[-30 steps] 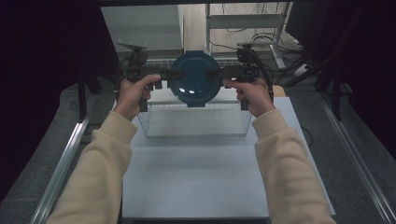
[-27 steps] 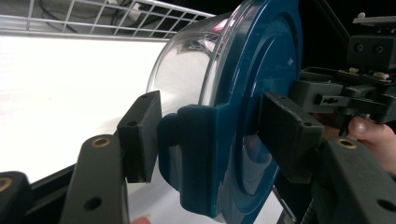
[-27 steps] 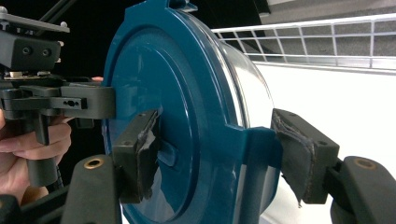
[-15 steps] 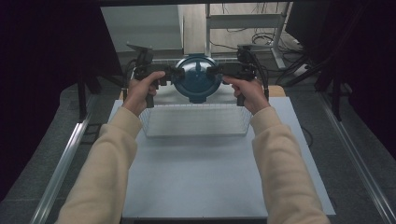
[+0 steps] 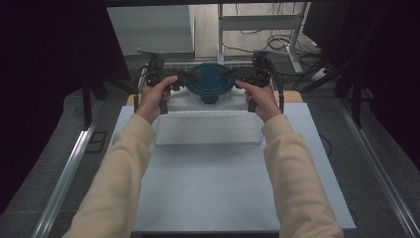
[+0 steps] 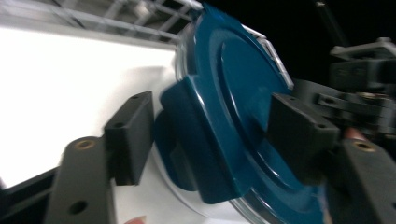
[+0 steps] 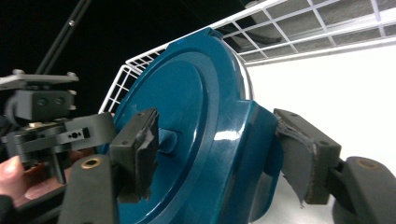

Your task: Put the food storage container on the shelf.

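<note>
High view, step in hand: a teal lidded container (image 5: 210,82) is being set down at the far side of a white wire basket (image 5: 208,126), one latch tab per gripper; judged a release after placing

High view, advice: let both sides go evenly, draw each gripper straight outward from its tab, no twist, so the container does not tip

High view, grippers: left gripper (image 5: 182,78) at the container's left edge, right gripper (image 5: 236,77) at its right edge

Left gripper view, fingers: jaws have just been opening; the near pad (image 6: 131,135) stands off the tab with a gap, the far pad (image 6: 299,130) lies at the lid face; spread, not pinching

Left gripper view, thing: glossy teal lid (image 6: 233,107) with a raised ring, clear rim beneath, between the fingers

Right gripper view, fingers: jaws have just been opening; worn pad (image 7: 303,154) close against the tab's side, other pad (image 7: 137,149) near the lid top; grip judged slackened

Right gripper view, thing: the container's tab (image 7: 243,154) sits between the fingers, basket wires beyond
</note>
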`<state>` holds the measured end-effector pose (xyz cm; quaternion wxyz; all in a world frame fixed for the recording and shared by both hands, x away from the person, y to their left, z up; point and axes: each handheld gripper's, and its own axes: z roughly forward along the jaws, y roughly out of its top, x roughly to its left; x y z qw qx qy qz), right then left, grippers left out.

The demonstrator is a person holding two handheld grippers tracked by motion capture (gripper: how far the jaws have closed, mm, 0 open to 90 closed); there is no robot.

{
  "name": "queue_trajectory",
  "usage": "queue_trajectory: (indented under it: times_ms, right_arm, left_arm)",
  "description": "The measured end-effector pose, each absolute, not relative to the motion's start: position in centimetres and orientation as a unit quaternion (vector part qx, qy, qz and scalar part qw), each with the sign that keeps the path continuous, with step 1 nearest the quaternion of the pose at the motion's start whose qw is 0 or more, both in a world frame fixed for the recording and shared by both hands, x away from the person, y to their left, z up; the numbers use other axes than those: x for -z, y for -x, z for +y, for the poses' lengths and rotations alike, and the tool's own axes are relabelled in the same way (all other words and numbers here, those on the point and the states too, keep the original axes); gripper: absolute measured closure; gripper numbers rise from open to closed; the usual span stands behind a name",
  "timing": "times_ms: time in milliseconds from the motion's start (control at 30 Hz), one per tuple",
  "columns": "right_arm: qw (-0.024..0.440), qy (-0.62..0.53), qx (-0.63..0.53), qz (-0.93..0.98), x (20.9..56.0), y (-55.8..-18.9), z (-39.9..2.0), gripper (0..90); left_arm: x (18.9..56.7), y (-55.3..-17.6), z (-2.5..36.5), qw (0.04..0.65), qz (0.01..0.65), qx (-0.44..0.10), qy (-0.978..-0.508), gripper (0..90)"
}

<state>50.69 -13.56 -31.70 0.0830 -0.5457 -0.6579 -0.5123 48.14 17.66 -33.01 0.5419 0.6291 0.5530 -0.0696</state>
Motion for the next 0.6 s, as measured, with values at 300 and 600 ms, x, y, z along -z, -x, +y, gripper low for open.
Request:
queue_trajectory:
  times_ms: [300, 600]
  right_arm:
    - [-0.029, 0.499, 0.519, -0.693, 29.4, -46.9, -14.5, 12.0]
    - [-0.041, 0.449, 0.504, -0.737, 30.8, -42.5, -17.2, 12.7]
  left_arm:
    - [32.0, -44.8, 19.3, 0.548, 0.539, 0.030, -0.639, 19.2]
    - [33.4, -38.7, 20.2, 0.524, 0.504, 0.020, -0.687, 22.7]
